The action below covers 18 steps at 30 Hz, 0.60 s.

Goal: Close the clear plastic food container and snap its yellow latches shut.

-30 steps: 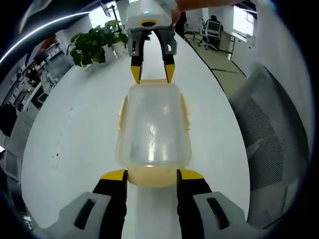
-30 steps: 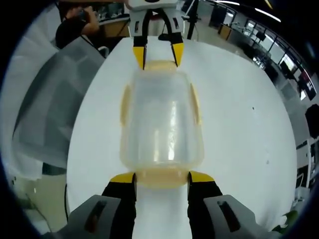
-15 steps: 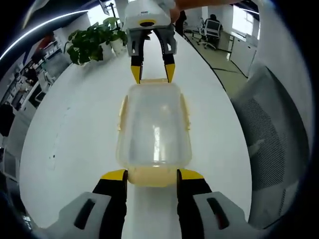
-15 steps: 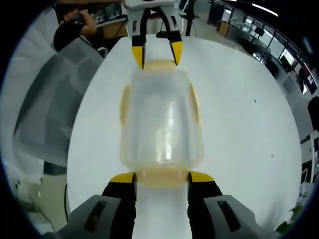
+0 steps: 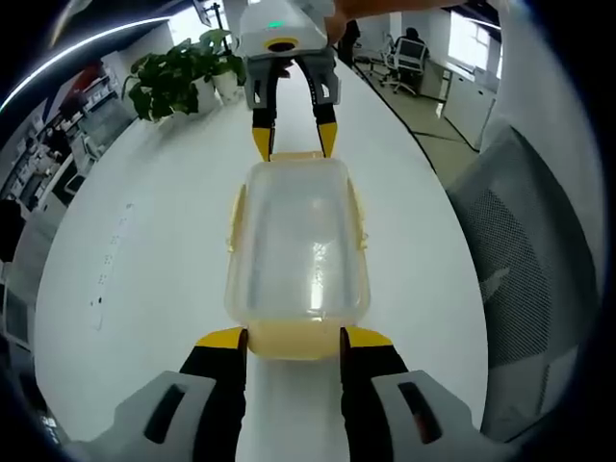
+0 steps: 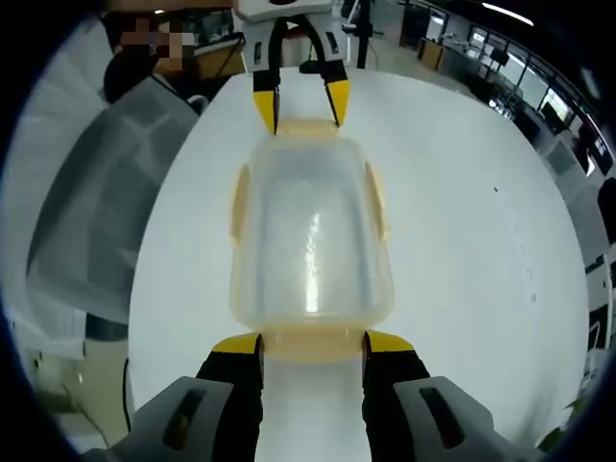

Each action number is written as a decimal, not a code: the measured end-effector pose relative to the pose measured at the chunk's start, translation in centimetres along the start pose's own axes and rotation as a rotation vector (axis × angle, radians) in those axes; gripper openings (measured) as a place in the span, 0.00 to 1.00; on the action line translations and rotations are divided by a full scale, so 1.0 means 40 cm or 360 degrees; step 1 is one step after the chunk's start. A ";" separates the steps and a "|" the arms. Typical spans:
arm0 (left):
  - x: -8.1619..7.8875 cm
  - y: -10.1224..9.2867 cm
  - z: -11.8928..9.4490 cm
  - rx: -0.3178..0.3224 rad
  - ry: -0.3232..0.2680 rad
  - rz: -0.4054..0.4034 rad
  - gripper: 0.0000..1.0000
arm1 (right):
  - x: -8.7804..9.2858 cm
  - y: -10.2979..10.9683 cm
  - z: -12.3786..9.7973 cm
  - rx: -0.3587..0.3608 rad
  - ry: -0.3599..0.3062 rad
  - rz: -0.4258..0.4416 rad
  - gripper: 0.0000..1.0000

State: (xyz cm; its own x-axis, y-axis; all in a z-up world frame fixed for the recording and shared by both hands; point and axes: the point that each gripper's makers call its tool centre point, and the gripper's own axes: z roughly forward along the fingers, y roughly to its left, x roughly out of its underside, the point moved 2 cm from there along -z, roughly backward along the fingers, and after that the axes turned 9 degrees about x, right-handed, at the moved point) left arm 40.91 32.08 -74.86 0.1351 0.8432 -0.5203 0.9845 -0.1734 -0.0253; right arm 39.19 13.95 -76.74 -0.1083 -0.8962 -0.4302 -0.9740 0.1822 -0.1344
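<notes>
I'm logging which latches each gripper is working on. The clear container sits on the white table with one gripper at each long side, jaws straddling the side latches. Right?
Not quite. The grippers are at the two short ends, not the long sides. In the left gripper view the left gripper straddles the near end latch of the container on the white table, the right gripper the far one. The side latches are untouched.

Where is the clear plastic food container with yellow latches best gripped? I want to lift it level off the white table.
Probably by its two short ends, one gripper from each end, as now. The clear plastic food container is long, and the yellow end latch sits between the left gripper jaws, with the right gripper at the opposite end. The long sides carry yellow side latches, a poorer hold.
</notes>
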 end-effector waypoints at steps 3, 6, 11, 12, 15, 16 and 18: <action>0.003 0.000 0.003 0.0004 0.0006 0.0009 0.37 | 0.001 0.000 0.002 -0.0006 0.0002 -0.0006 0.39; 0.002 0.000 0.003 0.0006 0.0006 0.0012 0.37 | 0.002 0.000 0.003 -0.0007 0.0003 -0.0006 0.39; 0.011 -0.002 0.007 0.0016 0.0013 0.0022 0.38 | 0.009 -0.001 0.007 0.0012 0.0019 -0.0015 0.39; 0.023 -0.007 0.010 0.0030 0.0046 -0.0005 0.37 | 0.023 0.001 0.009 0.0006 0.0069 -0.0019 0.39; 0.042 -0.020 0.020 0.0067 0.0066 -0.0083 0.40 | 0.037 0.006 0.014 0.0023 0.0096 -0.0039 0.45; 0.047 -0.024 0.023 0.0071 0.0066 -0.0077 0.41 | 0.040 0.005 0.012 0.0025 0.0094 -0.0033 0.44; 0.054 -0.033 0.024 0.0068 0.0081 -0.0053 0.41 | 0.042 0.010 0.008 0.0016 0.0088 0.0012 0.43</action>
State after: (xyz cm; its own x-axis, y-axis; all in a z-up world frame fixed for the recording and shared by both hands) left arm 39.81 33.63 -76.75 0.1092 0.8734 -0.4745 0.9830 -0.1657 -0.0789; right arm 38.71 12.66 -77.79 -0.1264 -0.9158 -0.3813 -0.9712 0.1925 -0.1403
